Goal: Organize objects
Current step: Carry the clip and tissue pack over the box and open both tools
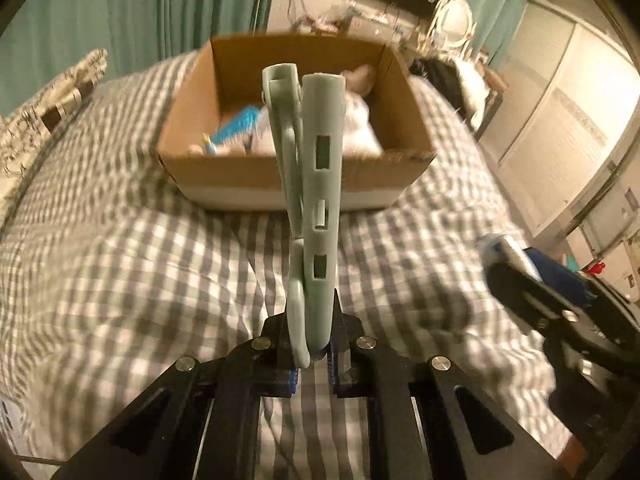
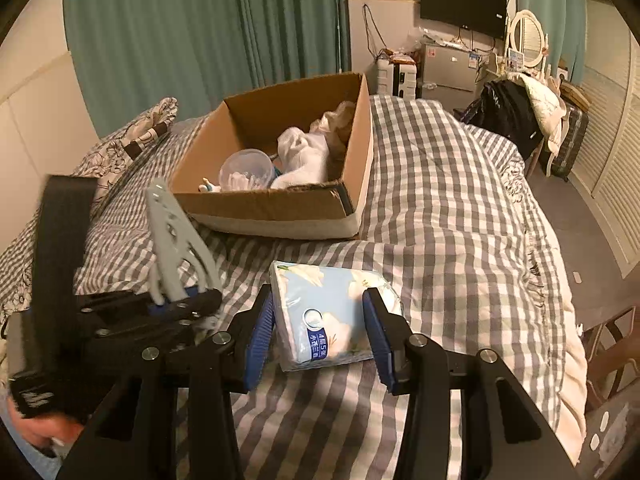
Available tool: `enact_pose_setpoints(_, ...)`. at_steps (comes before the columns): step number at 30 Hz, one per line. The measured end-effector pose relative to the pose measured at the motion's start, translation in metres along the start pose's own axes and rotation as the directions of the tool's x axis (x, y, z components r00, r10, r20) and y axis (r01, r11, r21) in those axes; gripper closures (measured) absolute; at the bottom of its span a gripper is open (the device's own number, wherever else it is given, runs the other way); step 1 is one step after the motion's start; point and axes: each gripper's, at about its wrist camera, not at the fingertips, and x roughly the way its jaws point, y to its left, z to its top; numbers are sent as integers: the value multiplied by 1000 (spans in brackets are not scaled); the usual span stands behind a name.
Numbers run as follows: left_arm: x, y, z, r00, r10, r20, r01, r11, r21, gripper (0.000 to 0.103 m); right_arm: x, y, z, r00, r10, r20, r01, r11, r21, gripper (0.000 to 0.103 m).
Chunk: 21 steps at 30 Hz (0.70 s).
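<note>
A grey plastic clothes clip (image 1: pixel 316 184) stands upright between the jaws of my left gripper (image 1: pixel 314 356), which is shut on its lower end. It hangs above the checked bedcover, just short of an open cardboard box (image 1: pixel 288 172). The right wrist view shows that same clip (image 2: pixel 172 236) in my left gripper (image 2: pixel 176 300) at the left. My right gripper (image 2: pixel 320 332) is shut on a light blue tissue pack (image 2: pixel 324 312), pads pressing both sides, low over the bed. The box (image 2: pixel 272 208) holds white cloth (image 2: pixel 304 156), a clear plastic tub (image 2: pixel 244 170) and a small figure (image 2: pixel 208 187).
A patterned pillow (image 2: pixel 132 136) lies left of the box by green curtains. Right of the bed's edge (image 2: pixel 560 280) there is floor, then a chair heaped with clothes (image 2: pixel 516 112). A television (image 2: pixel 460 4) and small fridge (image 2: pixel 448 68) stand by the far wall.
</note>
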Motion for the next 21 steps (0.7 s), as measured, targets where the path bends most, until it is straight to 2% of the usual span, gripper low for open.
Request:
enact_pose_setpoints(6,-42,1,20,996,-6,93,4,1000,24,93,-28,18,17,998,15,63,-12,999,-39,59)
enact_pose_setpoints(11,-64,9,40,989,-4,146,-3,999,43,93,-43,27,44,992,53,116,-46,997,-64,59)
enact_pose_setpoints(15,-67,11,64,984,22,176,-35,997,71,93,-44,31,69,986,66,153,-54,995,-84,59)
enact_pose_setpoints(21,-45,19,112,985,9,171,-30,992,123,93,-26,33,115,977,83,195,-66,993,-93,59)
